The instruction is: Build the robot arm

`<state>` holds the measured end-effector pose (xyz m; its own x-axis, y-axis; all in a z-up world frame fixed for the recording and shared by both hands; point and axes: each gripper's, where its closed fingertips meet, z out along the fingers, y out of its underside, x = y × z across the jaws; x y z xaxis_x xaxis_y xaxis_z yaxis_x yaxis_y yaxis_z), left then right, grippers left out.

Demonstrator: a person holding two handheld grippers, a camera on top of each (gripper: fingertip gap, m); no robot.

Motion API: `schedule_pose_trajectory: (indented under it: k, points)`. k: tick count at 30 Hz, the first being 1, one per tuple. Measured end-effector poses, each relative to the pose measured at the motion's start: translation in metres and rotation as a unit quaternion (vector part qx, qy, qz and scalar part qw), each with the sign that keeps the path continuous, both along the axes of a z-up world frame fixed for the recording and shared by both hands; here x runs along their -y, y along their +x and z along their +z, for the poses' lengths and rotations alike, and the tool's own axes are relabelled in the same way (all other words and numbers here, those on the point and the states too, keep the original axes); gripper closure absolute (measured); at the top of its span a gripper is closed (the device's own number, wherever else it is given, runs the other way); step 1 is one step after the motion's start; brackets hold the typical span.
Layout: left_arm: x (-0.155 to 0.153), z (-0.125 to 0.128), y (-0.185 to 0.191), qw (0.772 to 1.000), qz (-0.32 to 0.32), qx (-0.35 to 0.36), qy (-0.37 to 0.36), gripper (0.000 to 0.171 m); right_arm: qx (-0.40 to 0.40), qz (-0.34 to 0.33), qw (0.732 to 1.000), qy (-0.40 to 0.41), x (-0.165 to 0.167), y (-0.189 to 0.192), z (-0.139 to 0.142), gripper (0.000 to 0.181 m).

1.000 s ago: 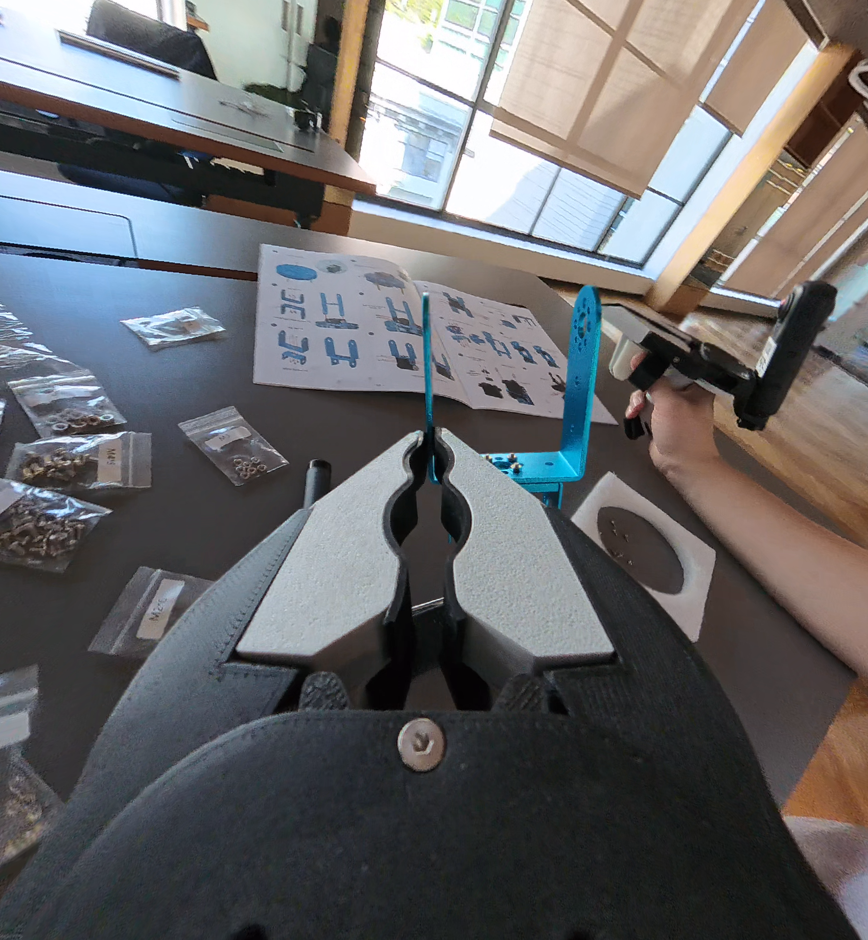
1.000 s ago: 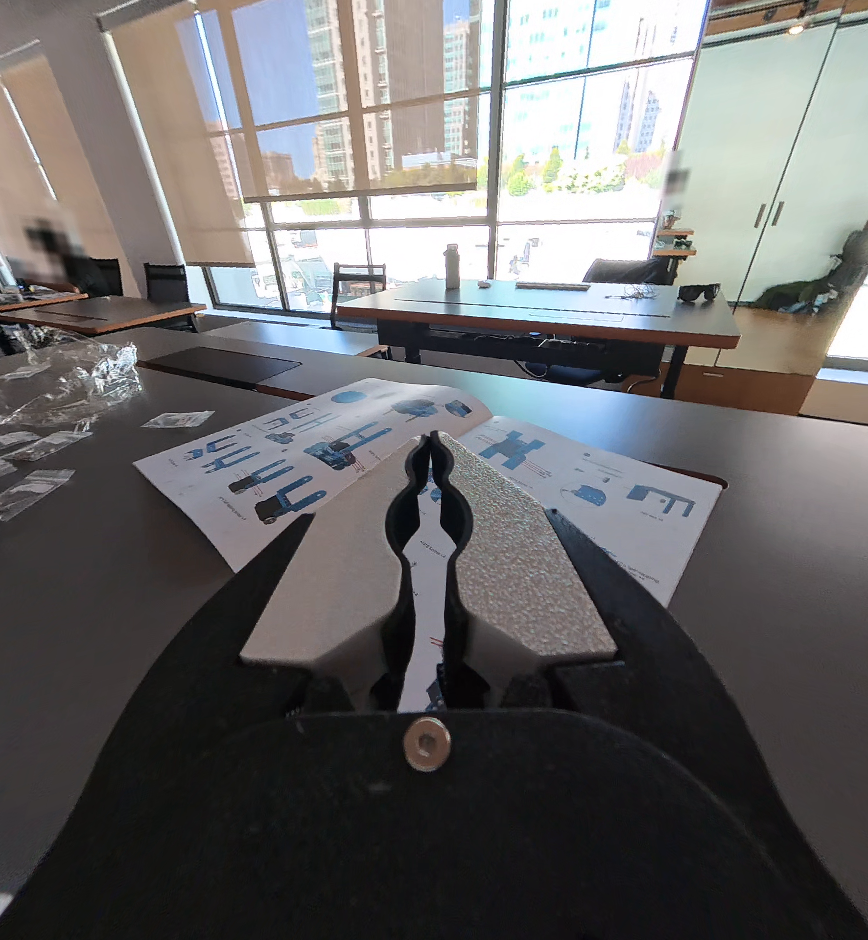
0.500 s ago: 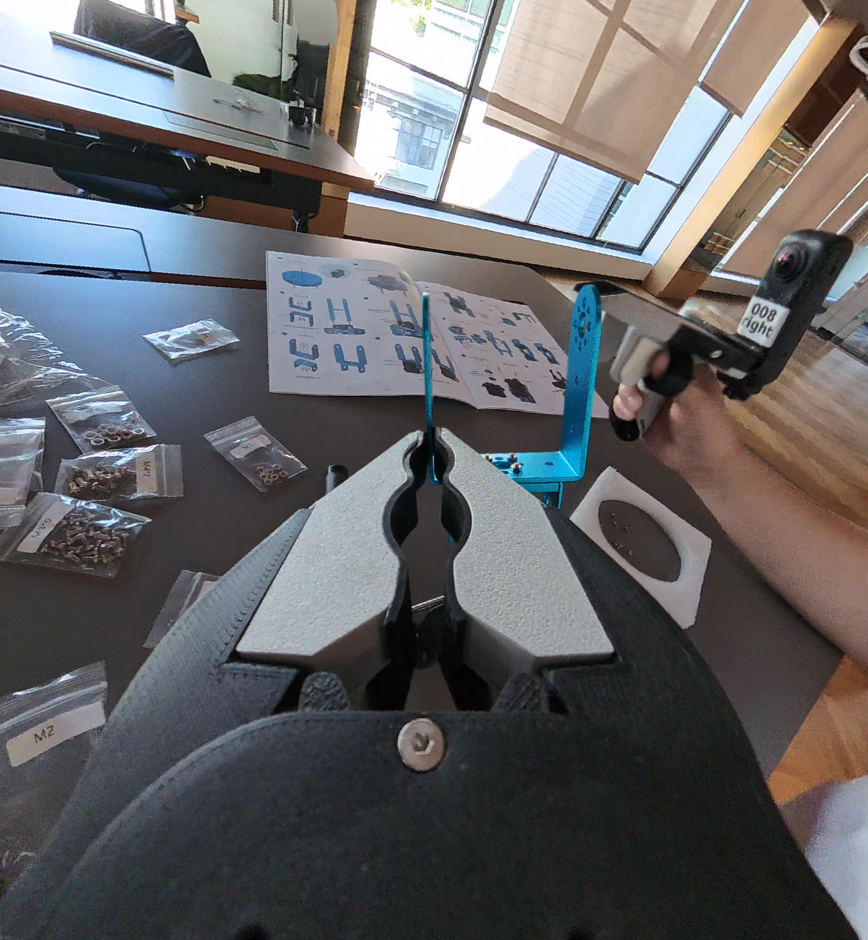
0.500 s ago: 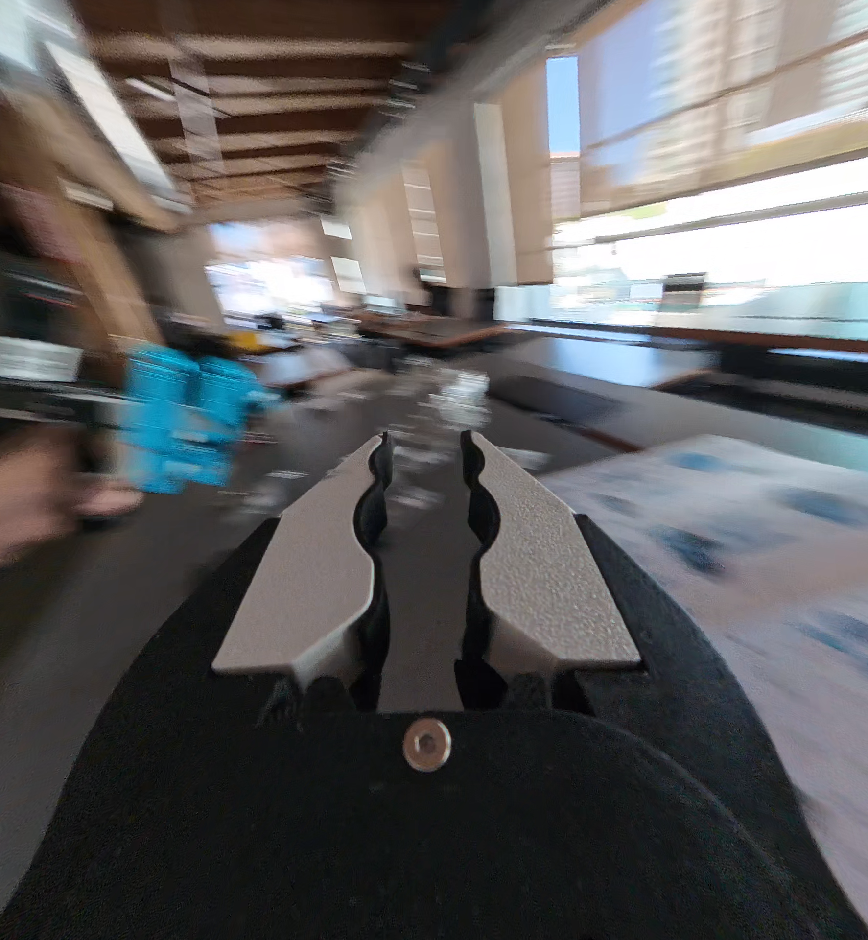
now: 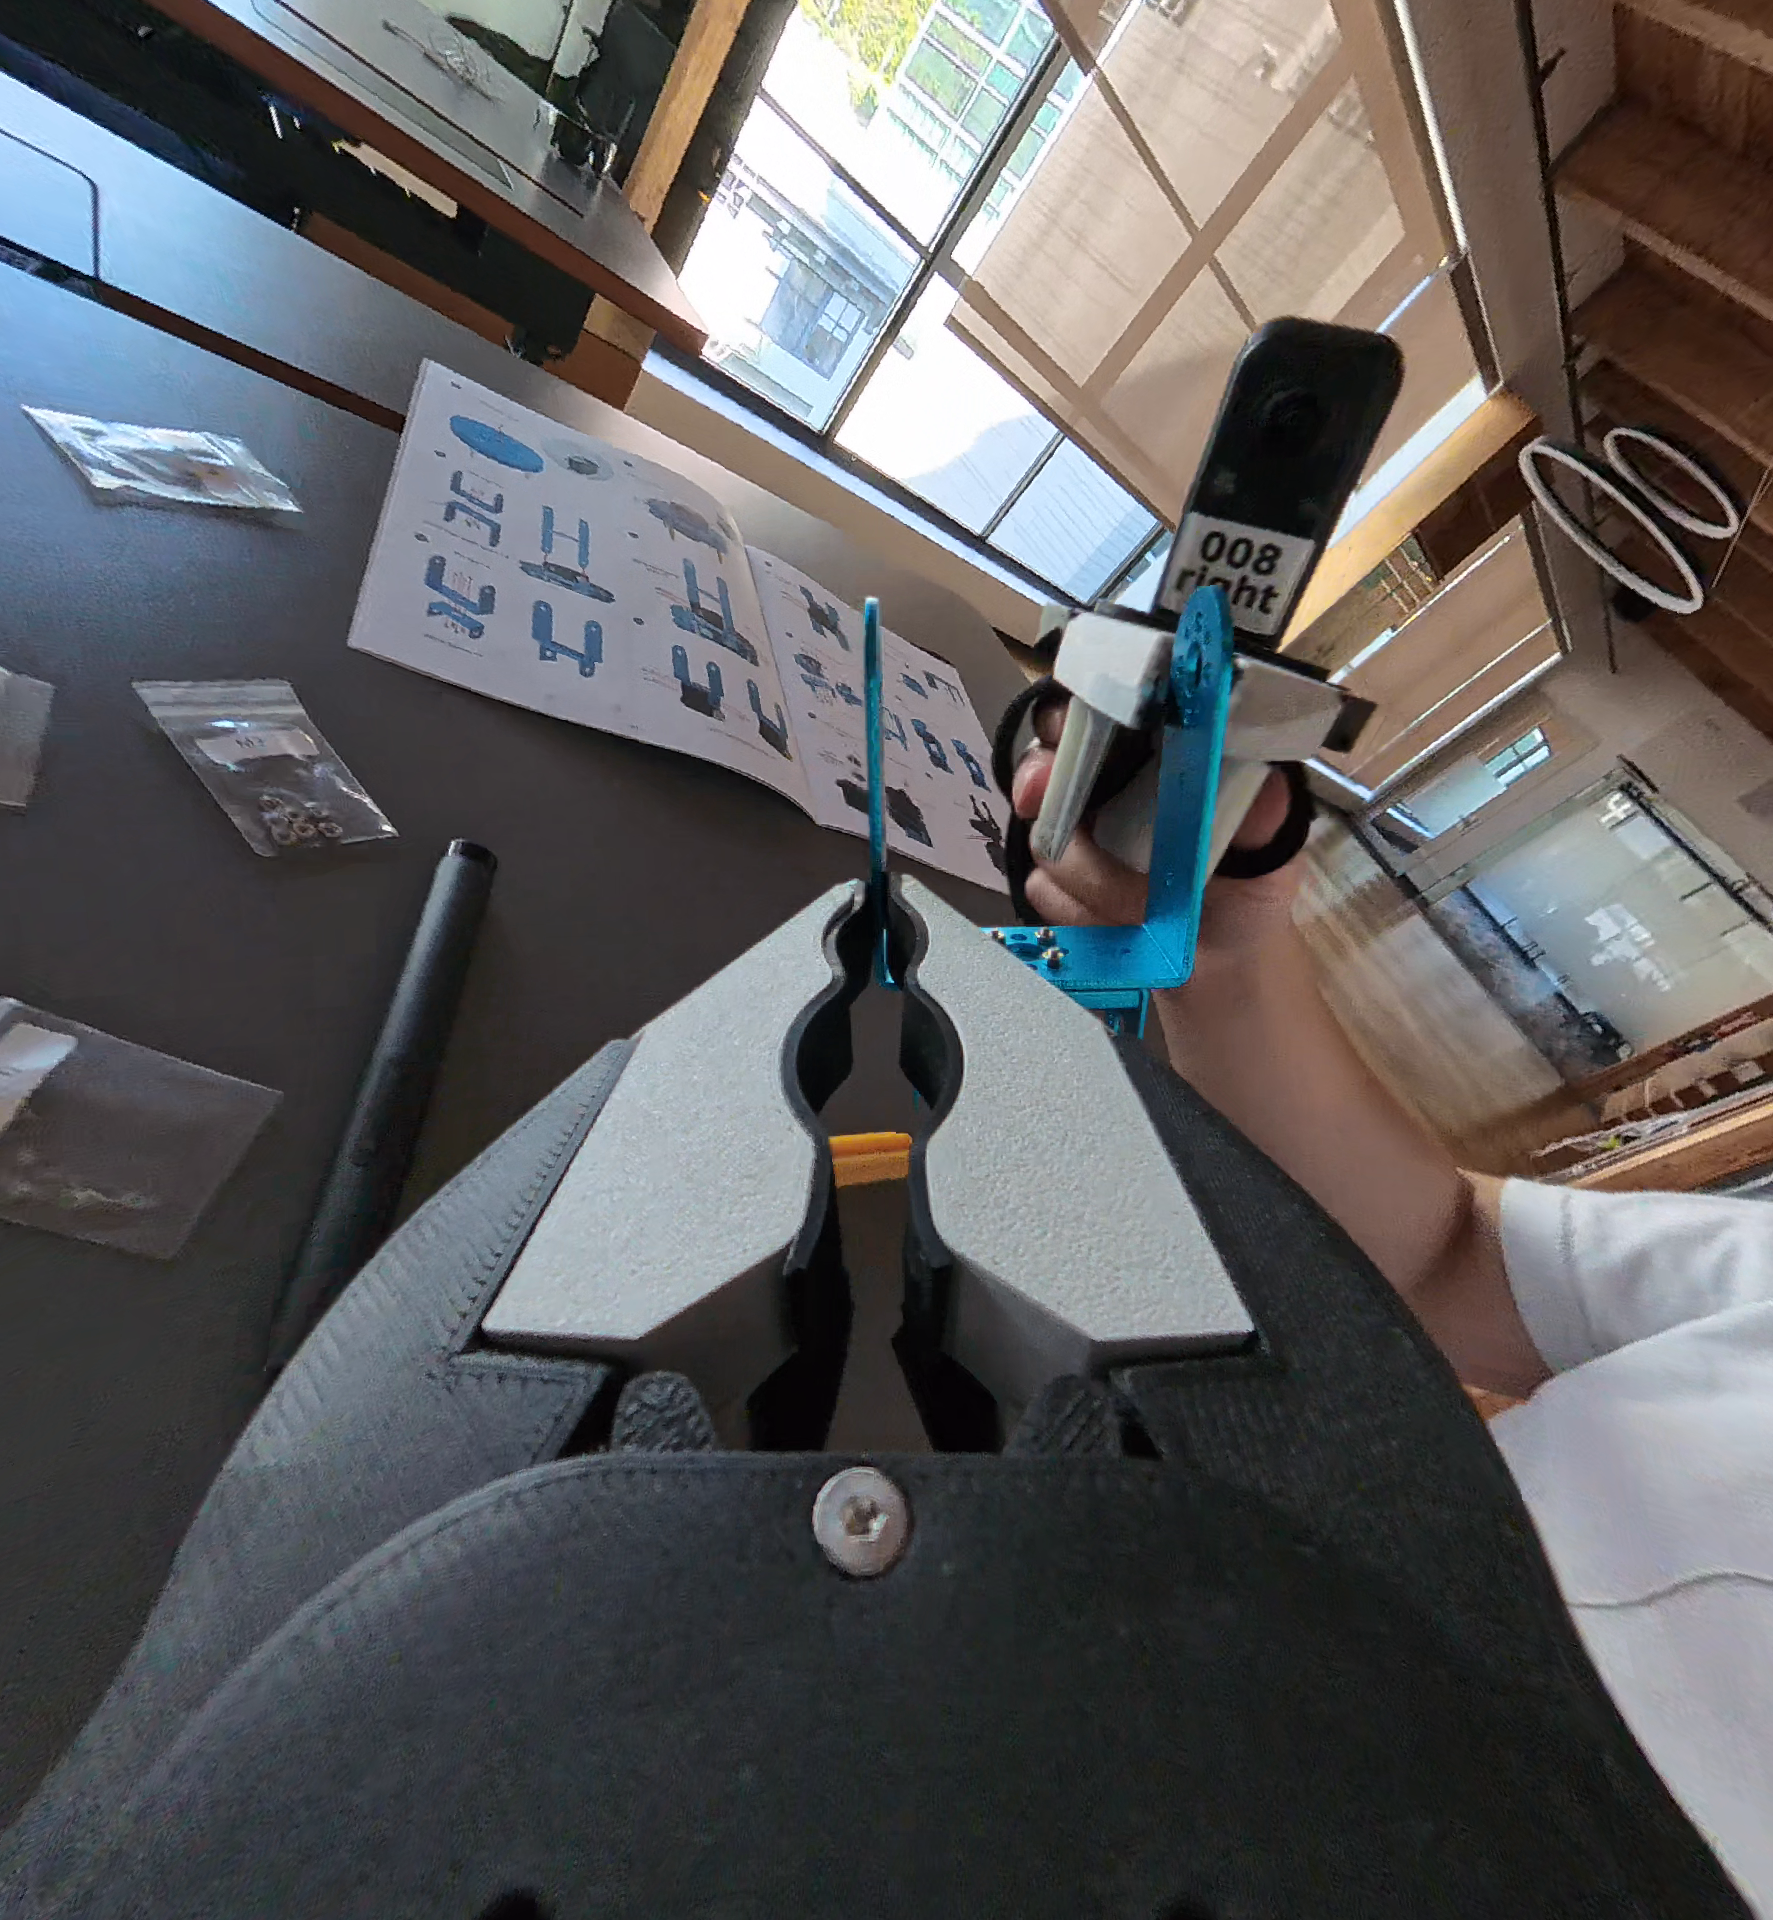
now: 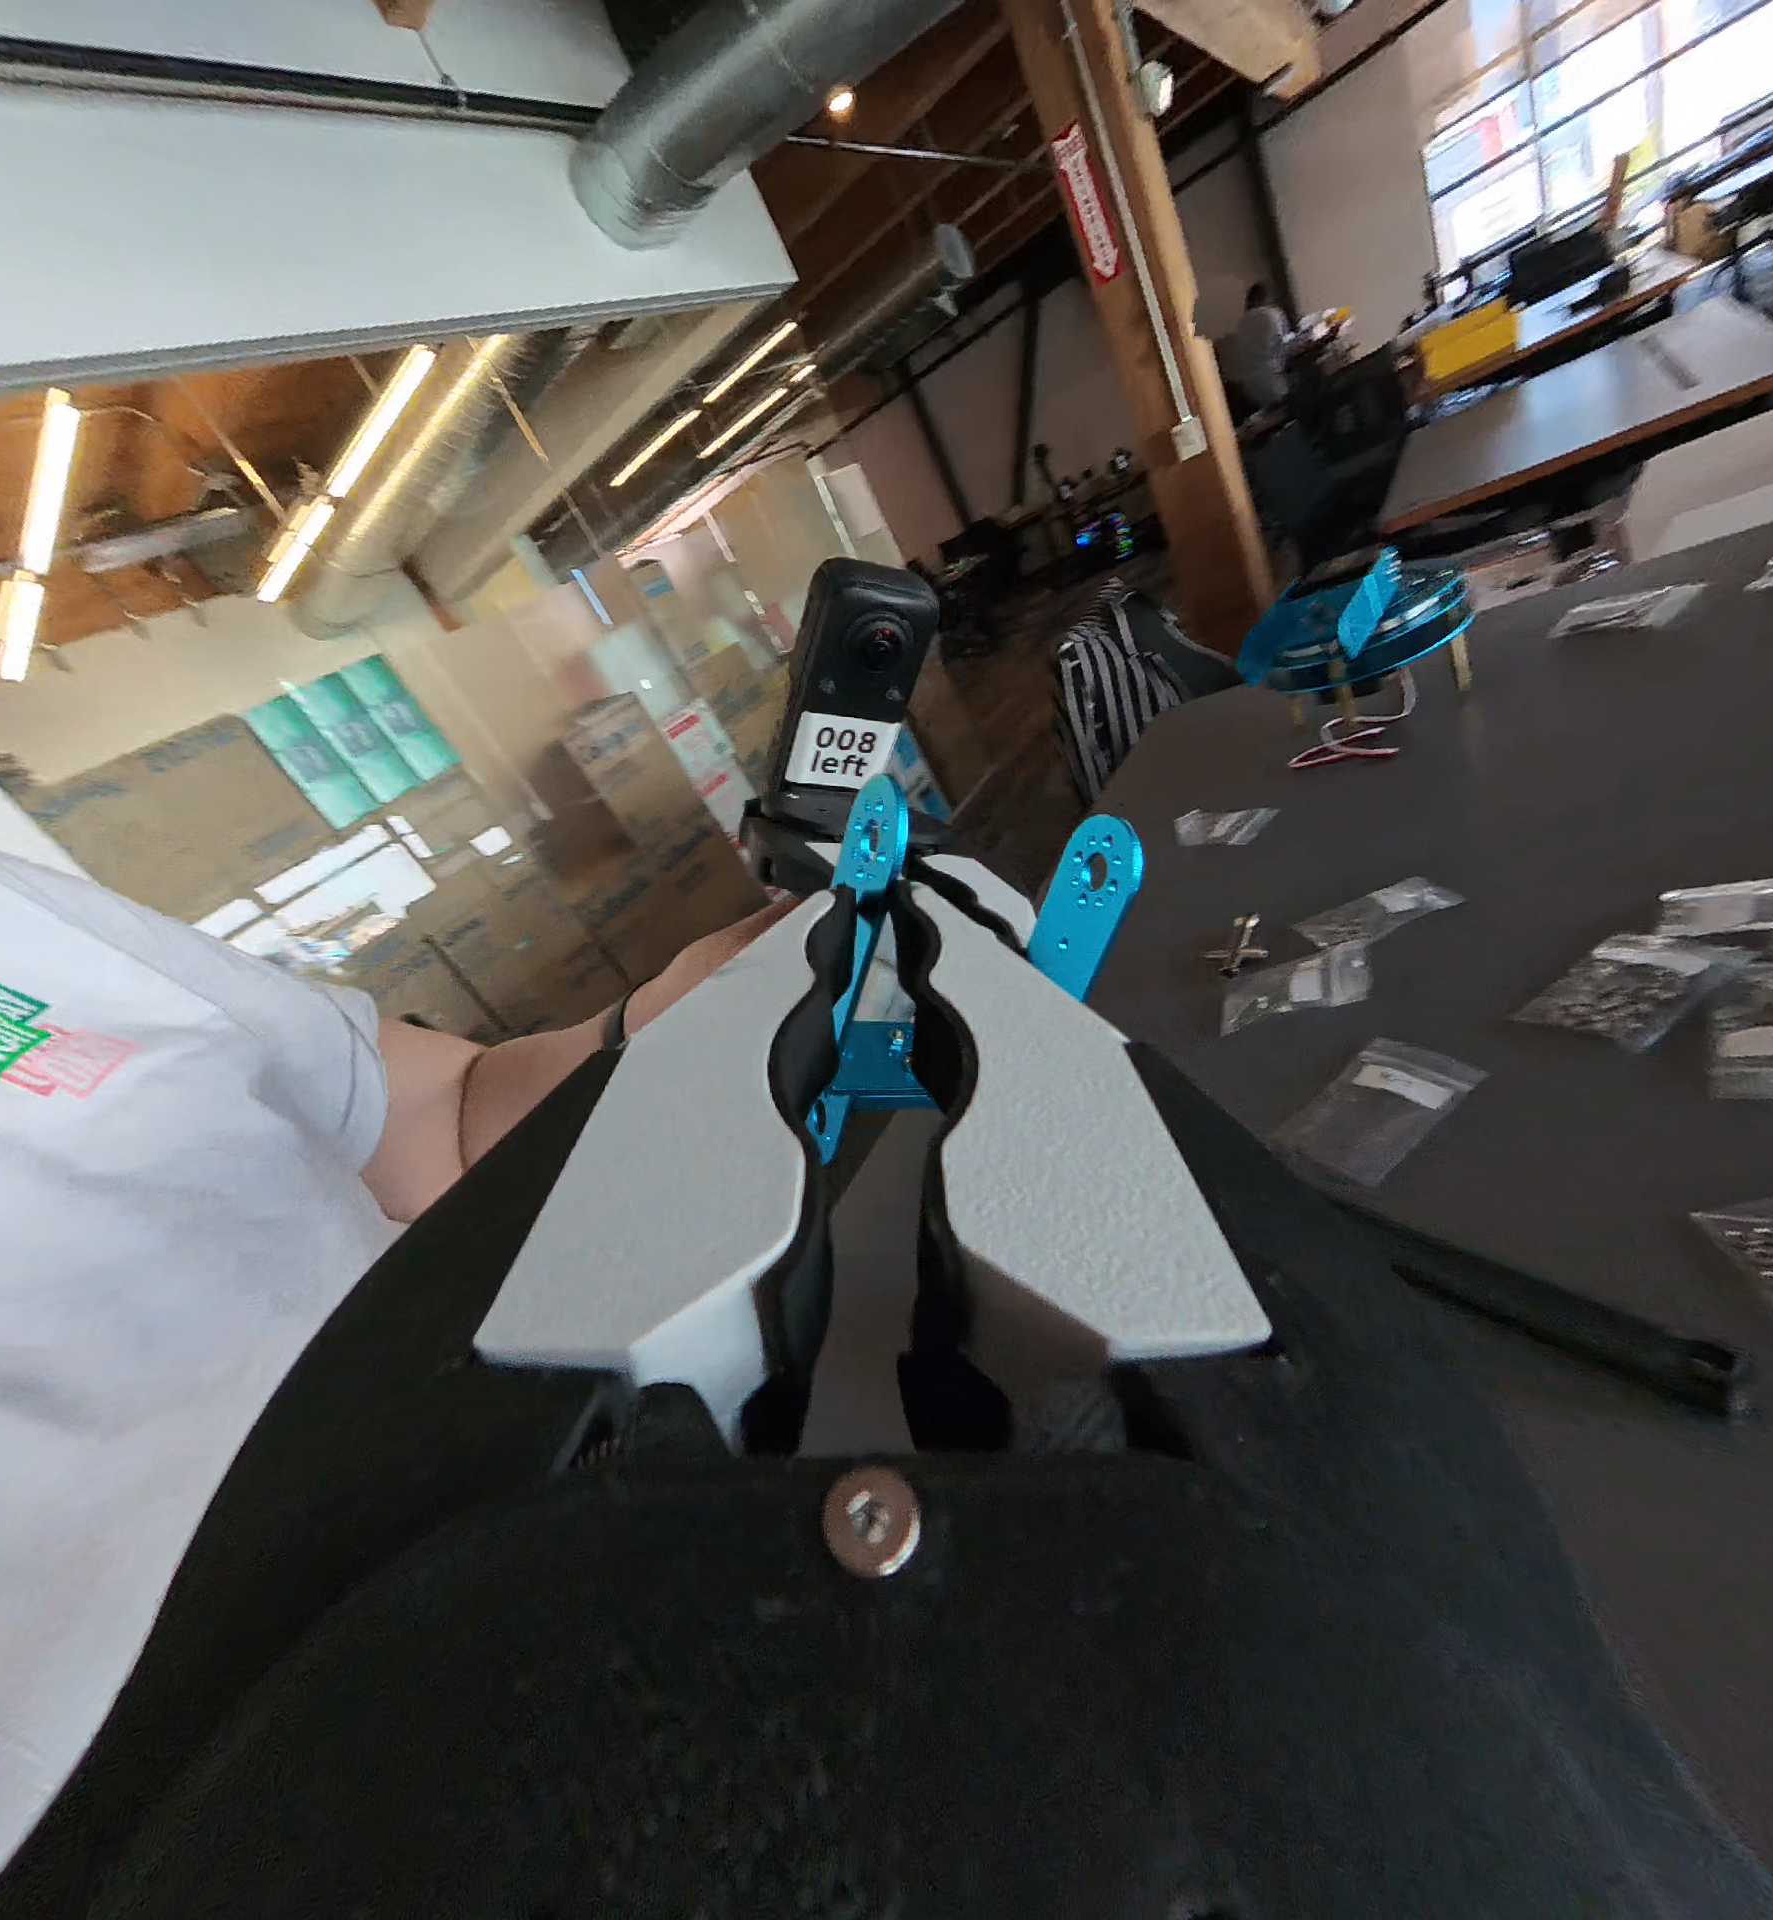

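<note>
One blue bracket [image 5: 1173, 831] between two grippers

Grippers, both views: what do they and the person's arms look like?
Both match: left gripper and right gripper have pale grey textured fingers with wavy black inner pads, on a black ribbed body with one silver screw. Each carries a black camera bearing a white label. White short sleeve.

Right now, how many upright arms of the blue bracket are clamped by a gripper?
2. On the blue bracket, the arm seen edge-on is pinched in the left gripper. The arm with the ring of holes is pinched in the right gripper. No third arm shows.
</note>
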<state>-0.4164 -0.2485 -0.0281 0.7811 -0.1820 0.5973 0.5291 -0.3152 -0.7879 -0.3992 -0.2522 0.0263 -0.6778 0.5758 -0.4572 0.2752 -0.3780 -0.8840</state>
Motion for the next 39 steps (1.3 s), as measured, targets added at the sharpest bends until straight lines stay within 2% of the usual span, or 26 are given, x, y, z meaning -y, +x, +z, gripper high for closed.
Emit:
schedule_pose_trajectory:
  k: [2, 5, 7, 11, 18, 28, 39]
  points:
    - [0.004, -0.003, 0.005, 1.0, 0.012, 0.006, -0.01, 0.171, 0.01, 0.029, 0.999, -0.016, 0.002, 0.005, -0.003, 0.173]
    - [0.007, -0.005, 0.012, 0.999, 0.033, 0.004, -0.024, 0.171, 0.033, 0.091, 0.995, -0.028, 0.008, 0.014, -0.003, 0.161]
    - [0.006, -0.002, 0.019, 0.999, 0.034, 0.019, -0.027, 0.171, 0.045, 0.127, 0.991, -0.011, 0.011, 0.02, -0.005, 0.175]
    - [0.002, 0.009, 0.032, 0.998, 0.024, 0.046, -0.019, 0.171, 0.054, 0.169, 0.984, -0.026, 0.008, 0.029, 0.008, 0.177]
    - [0.002, 0.017, 0.034, 0.998, 0.05, 0.036, -0.013, 0.171, 0.038, 0.181, 0.979, -0.081, 0.008, 0.031, 0.016, 0.178]
    - [0.024, 0.007, 0.03, 0.996, 0.082, 0.026, -0.011, 0.171, 0.052, 0.228, 0.968, -0.088, 0.03, 0.033, 0.005, 0.18]
    - [0.031, 0.011, 0.032, 0.994, 0.106, 0.015, -0.019, 0.171, 0.038, 0.24, 0.965, -0.099, 0.035, 0.036, 0.01, 0.179]
